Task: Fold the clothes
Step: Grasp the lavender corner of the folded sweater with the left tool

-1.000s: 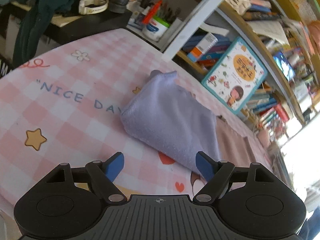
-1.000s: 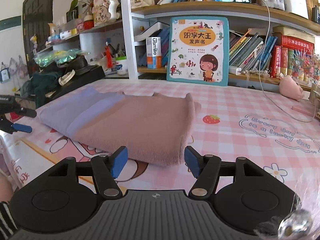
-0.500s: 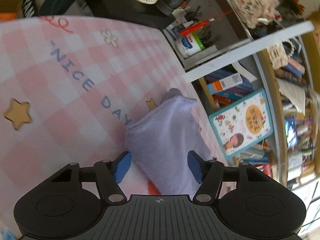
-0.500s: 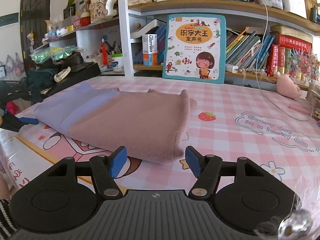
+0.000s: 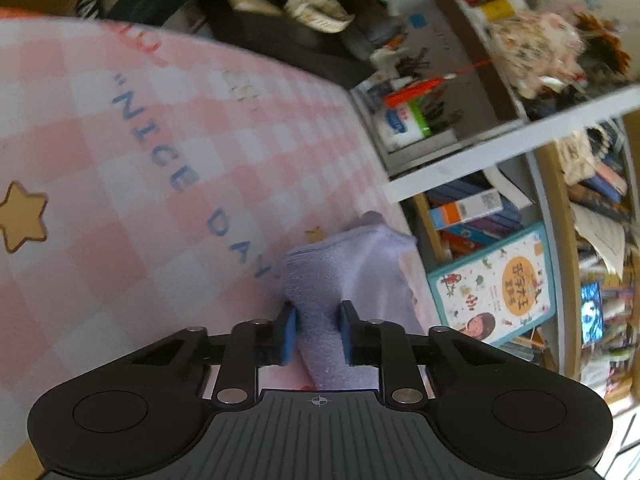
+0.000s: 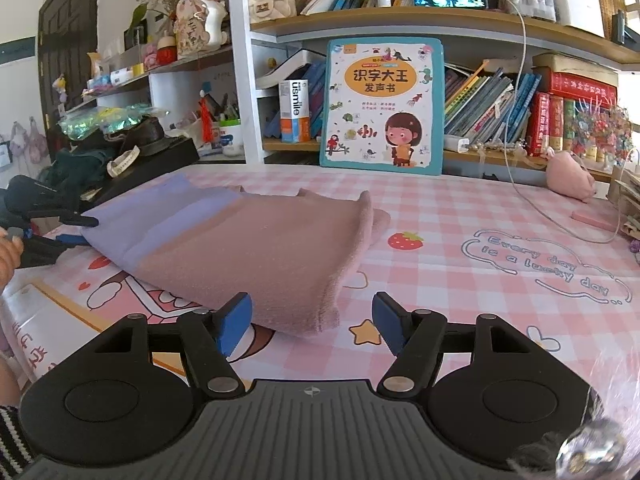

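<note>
1. A folded garment, lilac at one end and dusty pink at the other, is seen lying flat on the bench, which is covered by a pink checked cloth printed with stars, a strawberry and lettering.
2. The garment is laid along the near edge of the bench, with its lilac end toward the left edge and its pink end near the middle.
3. The left tongs are closing on the near corner of the lilac end; the fabric is bunched between the two blue pads, which are pressed against it on both sides.
4. In the right wrist view the left tongs are seen at the left edge of the bench, touching the lilac end, with part of a hand behind them.
5. The right tongs are held released, with the pads well apart.
6. The near pink corner of the garment is found just ahead of the right tongs and between the lines of the two pads, but it is not touched by either pad.
7. A children's picture book is stood upright against the bookshelf at the far edge of the bench.
8. A pink plush toy is placed near the far right corner, and a white cable is trailed across the cloth beside it.
9. A striped sleeve is visible at the lower left of the right wrist view.
</note>
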{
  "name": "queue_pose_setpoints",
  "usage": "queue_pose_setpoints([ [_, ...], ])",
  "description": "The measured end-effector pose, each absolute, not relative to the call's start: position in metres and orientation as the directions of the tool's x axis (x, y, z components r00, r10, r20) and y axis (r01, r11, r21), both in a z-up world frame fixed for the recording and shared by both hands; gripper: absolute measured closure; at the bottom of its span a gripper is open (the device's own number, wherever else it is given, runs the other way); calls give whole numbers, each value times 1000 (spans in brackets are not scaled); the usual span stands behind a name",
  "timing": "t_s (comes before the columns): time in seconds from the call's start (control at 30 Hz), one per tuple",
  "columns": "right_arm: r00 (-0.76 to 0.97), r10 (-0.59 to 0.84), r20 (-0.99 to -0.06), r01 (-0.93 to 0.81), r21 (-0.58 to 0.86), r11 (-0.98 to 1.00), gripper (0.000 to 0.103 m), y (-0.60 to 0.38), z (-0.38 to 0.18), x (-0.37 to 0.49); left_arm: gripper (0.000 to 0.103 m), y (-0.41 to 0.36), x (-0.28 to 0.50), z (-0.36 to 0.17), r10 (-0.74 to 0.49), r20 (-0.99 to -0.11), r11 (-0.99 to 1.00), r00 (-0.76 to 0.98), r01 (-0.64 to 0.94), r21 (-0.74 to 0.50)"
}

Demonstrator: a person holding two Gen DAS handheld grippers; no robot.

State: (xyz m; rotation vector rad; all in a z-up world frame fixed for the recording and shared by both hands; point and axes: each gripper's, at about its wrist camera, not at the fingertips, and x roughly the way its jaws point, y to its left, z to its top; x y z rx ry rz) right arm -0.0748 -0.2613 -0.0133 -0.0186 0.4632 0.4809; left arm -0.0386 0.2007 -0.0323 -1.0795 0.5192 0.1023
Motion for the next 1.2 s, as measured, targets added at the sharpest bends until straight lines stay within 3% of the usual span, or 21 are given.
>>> queue_pose_setpoints([
  [0.13, 785, 439, -437, -442, 101, 891, 39, -263, -14, -74, 87, 166, -37, 8, -199, -379, 702, 904, -138, -699],
  [0.23, 782, 444, -438, -450, 97, 888, 39, -261, -15, -74, 81, 152, -31, 16, -204, -421, 782, 884, -112, -613],
  [0.4, 782, 445, -436, -454, 91, 886, 39, -261, -14, -75, 53, 174, -25, -11, -226, -493, 684, 840, -224, -695],
  [0.63, 785, 454, -421, -436, 144, 888, 39, -270, -11, -72, 51, 186, -18, -30, -223, -497, 621, 839, -271, -736],
  [0.77, 786, 447, -428, -436, 129, 891, 39, -267, -12, -72, 56, 183, -8, -31, -217, -486, 647, 847, -247, -721],
  [0.9, 781, 453, -429, -448, 120, 886, 39, -265, -13, -74, 85, 179, -2, -34, -198, -474, 667, 858, -236, -706],
  [0.97, 780, 451, -433, -449, 115, 886, 39, -263, -13, -73, 91, 168, -6, -24, -175, -443, 738, 879, -181, -651],
  [1.07, 777, 447, -442, -447, 112, 887, 39, -261, -14, -72, 91, 125, -22, 14, -120, -349, 930, 929, -18, -366],
  [1.1, 777, 447, -444, -447, 112, 888, 39, -260, -14, -72, 91, 116, -24, 22, -135, -331, 946, 934, 23, -323],
  [1.2, 776, 454, -438, -456, 107, 883, 39, -259, -13, -74, 90, 129, -17, 18, -158, -365, 914, 917, -4, -406],
])
